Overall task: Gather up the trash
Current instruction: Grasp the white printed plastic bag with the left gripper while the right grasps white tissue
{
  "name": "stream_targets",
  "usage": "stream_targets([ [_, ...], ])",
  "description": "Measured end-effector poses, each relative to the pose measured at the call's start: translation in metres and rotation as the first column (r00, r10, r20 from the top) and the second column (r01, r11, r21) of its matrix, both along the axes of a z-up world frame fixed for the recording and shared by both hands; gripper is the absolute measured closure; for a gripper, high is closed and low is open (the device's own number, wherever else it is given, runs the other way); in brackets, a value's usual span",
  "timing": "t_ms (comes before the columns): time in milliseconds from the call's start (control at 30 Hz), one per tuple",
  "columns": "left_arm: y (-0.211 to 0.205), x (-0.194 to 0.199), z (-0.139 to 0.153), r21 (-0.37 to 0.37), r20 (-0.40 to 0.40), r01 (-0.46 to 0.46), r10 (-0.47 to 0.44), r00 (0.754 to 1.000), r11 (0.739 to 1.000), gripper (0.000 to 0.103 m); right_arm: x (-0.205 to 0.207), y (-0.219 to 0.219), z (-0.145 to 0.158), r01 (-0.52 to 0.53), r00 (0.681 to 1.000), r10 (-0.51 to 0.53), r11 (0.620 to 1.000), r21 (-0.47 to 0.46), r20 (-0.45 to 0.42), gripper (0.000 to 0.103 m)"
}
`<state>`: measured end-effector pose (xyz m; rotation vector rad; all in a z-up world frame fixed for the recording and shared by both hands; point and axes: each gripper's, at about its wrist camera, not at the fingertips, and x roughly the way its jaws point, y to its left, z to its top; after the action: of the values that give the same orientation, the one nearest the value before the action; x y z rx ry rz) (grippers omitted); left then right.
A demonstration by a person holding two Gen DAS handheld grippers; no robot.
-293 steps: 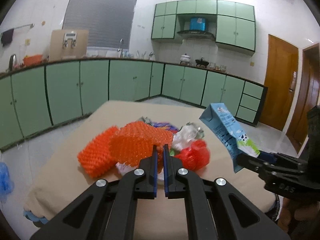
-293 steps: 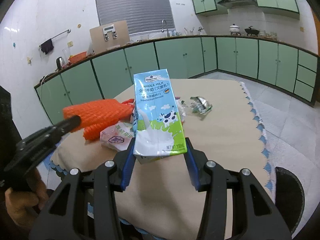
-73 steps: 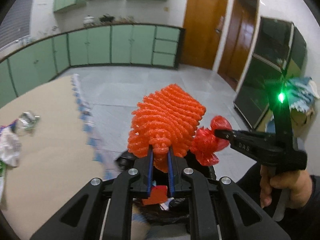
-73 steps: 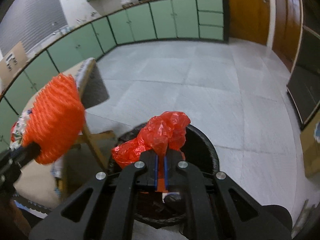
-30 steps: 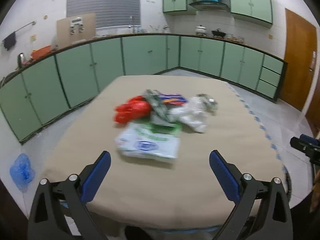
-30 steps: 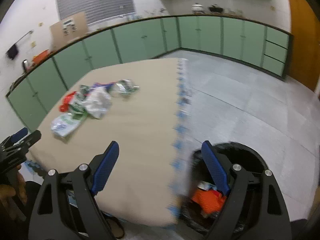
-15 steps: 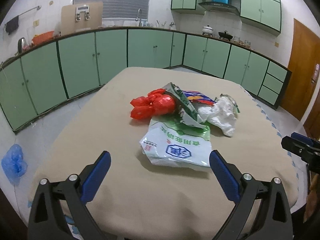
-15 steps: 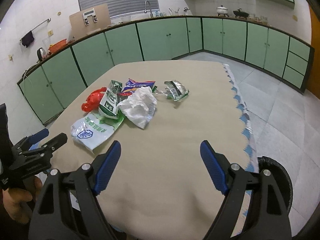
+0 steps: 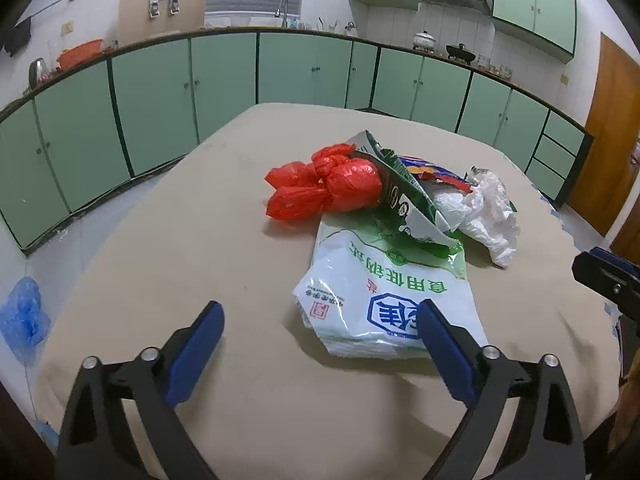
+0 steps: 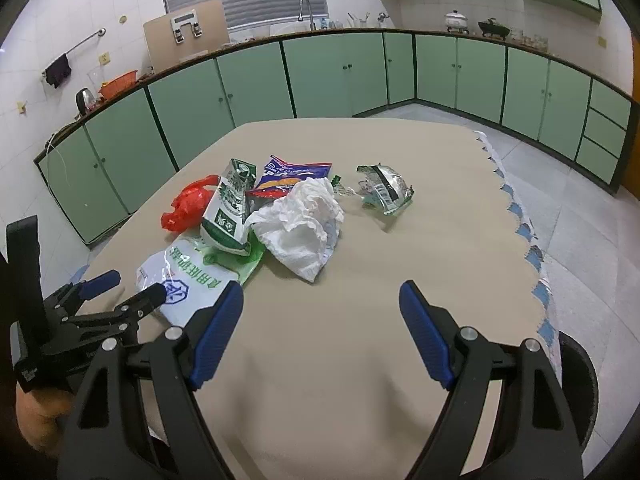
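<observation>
Now, from the left wrist view, the left hand-held gripper (image 9: 320, 328) is spread wide and empty over the near edge of the table (image 9: 168, 248), where seconds ago it was clamped on orange foam netting above the bin; that piece, by this reading, is dropped, and the pass has returned for more. Just ahead of its blue fingers (image 9: 444, 344) lies the white salt bag (image 9: 384, 300), with a green-and-white carton (image 9: 404, 196) resting on its far end, a red plastic bag (image 9: 324, 188) touching the carton on the left, and crumpled white plastic (image 9: 484, 212) on the right. The salt bag is nearest and looks the likely next pick.

From the right wrist view, the right hand-held gripper (image 10: 320, 320) is likewise wide and holds nothing (its red bag went into the bin too). The pile sits toward the table's left side, a colourful snack wrapper (image 10: 296, 176) behind the white plastic and a foil wrapper (image 10: 384, 190) lying apart, nearer the scalloped right edge. The black bin (image 10: 580, 384) stands on the floor by the near right corner; only its rim shows, so its contents cannot be made out here. Six pieces seem left to collect.
</observation>
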<state>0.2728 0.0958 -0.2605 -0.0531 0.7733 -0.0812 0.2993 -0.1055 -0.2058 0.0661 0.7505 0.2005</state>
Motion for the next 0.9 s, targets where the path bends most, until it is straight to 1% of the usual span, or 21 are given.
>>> stream_targets([
  [33, 0.0, 0.002, -0.003, -0.004, -0.011, 0.001, -0.001, 1.0, 1.0, 0.02, 0.002, 0.0, 0.0, 0.001, 1.0, -0.001, 1.0, 0.002, 0.001, 0.024],
  [67, 0.001, 0.004, -0.005, -0.011, -0.022, 0.004, -0.004, 1.0, 1.0, 0.025, 0.004, 0.0, -0.001, 0.002, 1.0, -0.002, 1.0, 0.003, 0.001, 0.024],
  [100, 0.001, 0.005, -0.006, -0.015, -0.031, 0.005, -0.005, 0.999, 1.0, 0.036, 0.005, 0.0, -0.002, 0.003, 1.0, -0.003, 1.0, 0.006, 0.002, 0.024],
  [133, 0.001, 0.006, -0.008, -0.013, -0.033, 0.004, -0.004, 0.999, 1.0, 0.043, 0.007, -0.001, -0.003, 0.004, 1.0, -0.004, 1.0, 0.008, 0.0, 0.024],
  [167, 0.001, 0.007, -0.008, -0.01, -0.03, 0.002, -0.003, 1.0, 1.0, 0.047, 0.008, -0.001, -0.004, 0.005, 1.0, -0.005, 1.0, 0.01, -0.002, 0.024],
  [200, 0.001, 0.008, -0.007, -0.023, -0.032, 0.014, -0.015, 0.999, 1.0, 0.061, 0.009, -0.002, -0.005, 0.007, 1.0, -0.007, 1.0, 0.014, -0.004, 0.025],
  [233, 0.001, 0.009, -0.007, -0.034, -0.034, 0.022, -0.023, 0.999, 0.999, 0.071, 0.011, -0.002, -0.006, 0.009, 1.0, -0.009, 1.0, 0.018, -0.008, 0.025],
  [267, 0.001, 0.009, -0.005, -0.03, -0.025, 0.018, -0.019, 0.999, 0.999, 0.075, 0.012, -0.002, -0.006, 0.009, 1.0, -0.009, 1.0, 0.024, -0.011, 0.026],
  [300, 0.002, 0.009, -0.003, -0.036, -0.02, 0.023, -0.024, 1.0, 0.999, 0.086, 0.012, -0.003, -0.006, 0.01, 1.0, -0.01, 1.0, 0.03, -0.012, 0.027],
  [367, 0.003, 0.007, 0.001, -0.058, -0.007, 0.035, -0.036, 0.999, 0.998, 0.089, 0.014, -0.003, -0.006, 0.011, 1.0, -0.01, 0.999, 0.033, -0.008, 0.028],
  [533, 0.003, 0.001, 0.013, -0.072, 0.04, 0.043, -0.04, 0.998, 0.996, 0.094, 0.022, 0.001, -0.003, 0.009, 1.0, -0.009, 0.999, 0.032, 0.002, 0.03],
  [633, 0.004, -0.006, 0.024, -0.07, 0.086, 0.041, -0.035, 0.996, 0.997, 0.095, 0.029, 0.003, -0.004, 0.01, 1.0, -0.01, 0.999, 0.033, 0.003, 0.032],
  [700, 0.004, -0.006, 0.029, -0.075, 0.101, 0.044, -0.036, 0.994, 0.996, 0.095, 0.034, 0.003, -0.008, 0.009, 1.0, -0.009, 0.999, 0.033, -0.004, 0.033],
  [900, 0.004, -0.007, 0.033, -0.081, 0.121, 0.058, -0.048, 0.992, 0.995, 0.096, 0.054, 0.008, -0.023, 0.007, 0.999, -0.005, 0.999, 0.045, -0.054, 0.037],
])
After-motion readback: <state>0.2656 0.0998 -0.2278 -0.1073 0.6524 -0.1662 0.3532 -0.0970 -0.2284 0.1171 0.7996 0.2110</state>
